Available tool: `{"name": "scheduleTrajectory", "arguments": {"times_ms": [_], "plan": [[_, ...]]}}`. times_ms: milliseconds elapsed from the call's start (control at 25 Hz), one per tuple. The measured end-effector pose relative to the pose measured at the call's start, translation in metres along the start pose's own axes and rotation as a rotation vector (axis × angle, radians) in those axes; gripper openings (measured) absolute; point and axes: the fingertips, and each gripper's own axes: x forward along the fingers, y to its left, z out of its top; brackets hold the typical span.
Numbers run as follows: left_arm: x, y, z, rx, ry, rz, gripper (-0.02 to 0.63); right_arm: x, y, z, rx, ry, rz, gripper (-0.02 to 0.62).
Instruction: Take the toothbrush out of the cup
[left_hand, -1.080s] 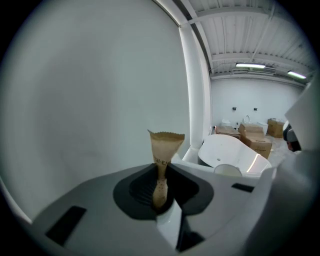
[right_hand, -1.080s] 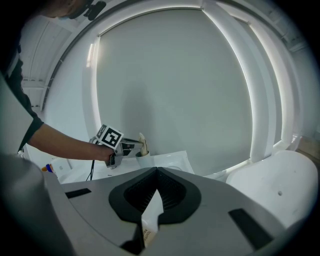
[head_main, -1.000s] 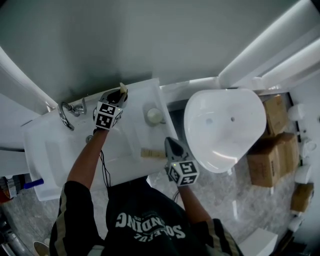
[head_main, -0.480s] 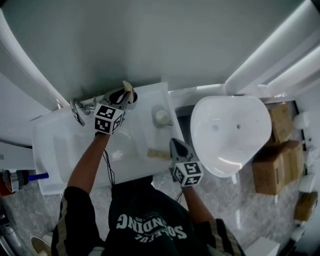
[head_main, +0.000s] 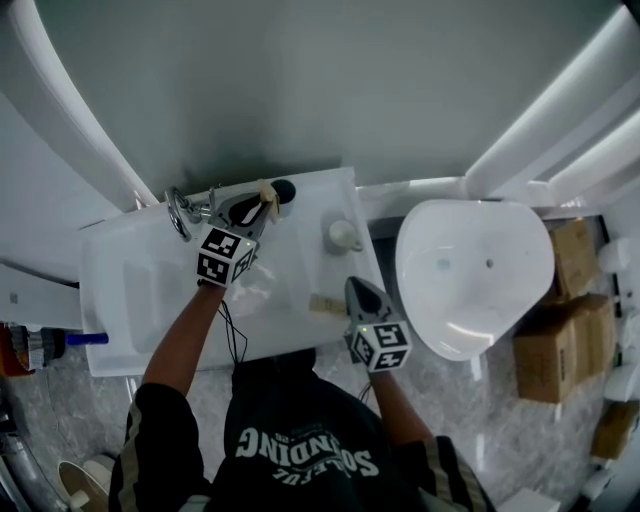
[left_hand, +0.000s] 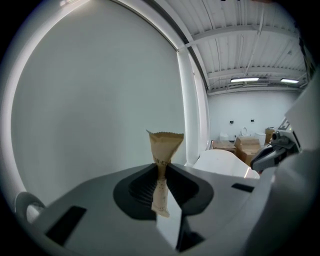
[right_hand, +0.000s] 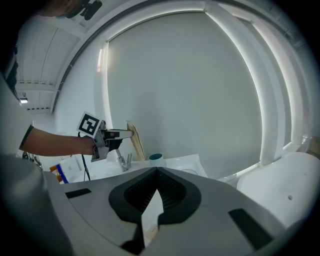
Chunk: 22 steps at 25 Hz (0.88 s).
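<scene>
The toothbrush (left_hand: 161, 150), in a tan paper wrapper, stands upright between the jaws of my left gripper (left_hand: 161, 166), which is shut on it. In the head view that gripper (head_main: 258, 206) is at the back of the white washstand (head_main: 130, 330), with the toothbrush (head_main: 267, 193) just left of the dark-mouthed cup (head_main: 284, 188). In the right gripper view the toothbrush (right_hand: 135, 141) hangs clear of the cup (right_hand: 155, 158). My right gripper (head_main: 352, 288) is near the washstand's front right corner, shut on a pale flat packet (right_hand: 151, 216).
A chrome tap (head_main: 181, 211) stands left of my left gripper. A small white round item (head_main: 343, 235) sits on the washstand's right end. A large white basin-shaped fixture (head_main: 475, 275) is to the right, with cardboard boxes (head_main: 568, 300) beyond it. A wall lies straight ahead.
My left gripper has risen and shifted right with the toothbrush; the cup's dark mouth now shows beside it. The right gripper has barely moved.
</scene>
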Motion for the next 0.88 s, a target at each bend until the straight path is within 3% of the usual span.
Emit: {"name": "scheduleTrajectory", "arguments": {"times_ms": [200,560,880], "plan": [[-0.007,-0.013,-0.05,-0.043,0.082,-0.002,0.057,0.004,0.009,0.0,-0.007,0.007,0.023,-0.003],[-0.01,-0.055,-0.18,-0.155,0.303,-0.023,0.057,0.003,0.009,-0.009,-0.009,0.033,0.024,-0.003],[-0.023,-0.089,-0.263,-0.205,0.507,-0.059,0.057,0.002,0.0,-0.014,-0.001,0.046,0.009,-0.003]]}}
